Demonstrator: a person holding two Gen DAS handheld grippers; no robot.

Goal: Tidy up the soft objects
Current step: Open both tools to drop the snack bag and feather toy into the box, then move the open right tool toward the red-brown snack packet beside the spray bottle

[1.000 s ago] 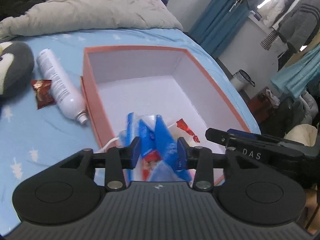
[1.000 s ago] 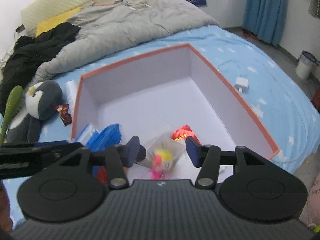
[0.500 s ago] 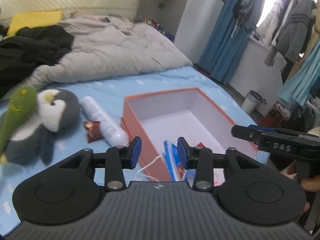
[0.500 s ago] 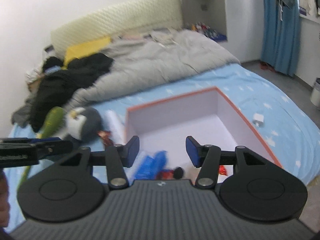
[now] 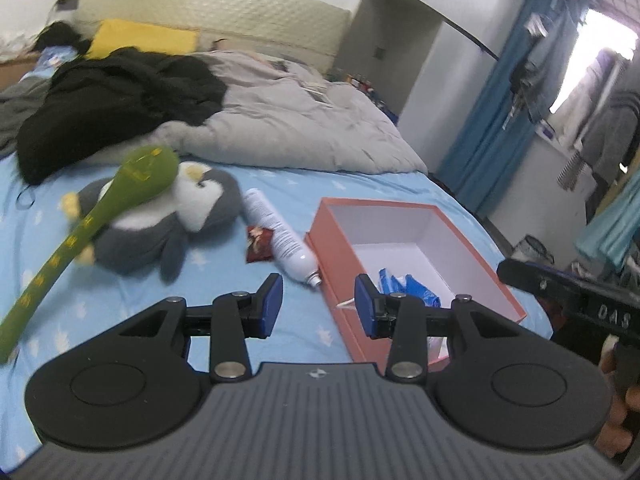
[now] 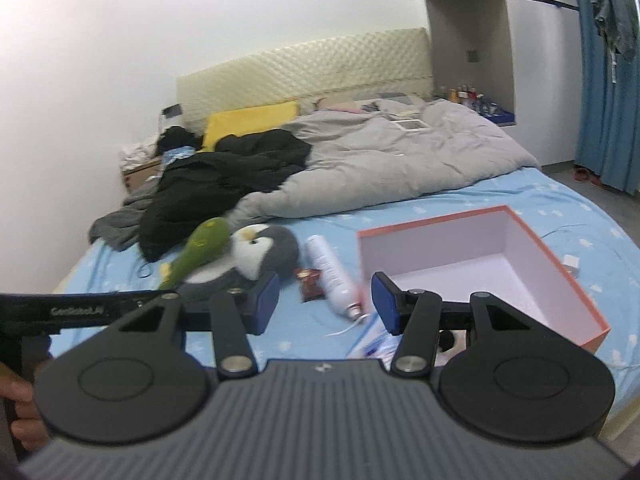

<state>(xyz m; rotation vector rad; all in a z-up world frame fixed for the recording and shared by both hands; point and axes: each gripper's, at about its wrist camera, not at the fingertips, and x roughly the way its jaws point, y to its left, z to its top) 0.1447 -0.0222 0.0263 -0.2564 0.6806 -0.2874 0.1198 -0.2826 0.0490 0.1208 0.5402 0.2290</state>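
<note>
An orange box (image 5: 332,236) (image 6: 568,284) with a white inside lies open on the blue bed sheet; blue packets (image 5: 408,290) lie at its near end. A grey and white plush penguin (image 5: 168,220) (image 6: 260,252) lies left of it, with a long green plush (image 5: 80,232) (image 6: 200,248) across it. My left gripper (image 5: 319,304) is open and empty, held above the sheet by the box's near left corner. My right gripper (image 6: 324,304) is open and empty, above the box's near end.
A white spray can (image 5: 280,236) (image 6: 332,272) and a small red-brown packet (image 5: 259,243) (image 6: 310,283) lie between penguin and box. A grey duvet (image 5: 296,120) and black clothes (image 5: 120,100) fill the bed's far half. A white charger (image 6: 572,264) lies right of the box.
Both grippers have pulled up and back from the box. The left one let go of the blue packets, which now lie in the box. The right gripper left the clear bag there too.
</note>
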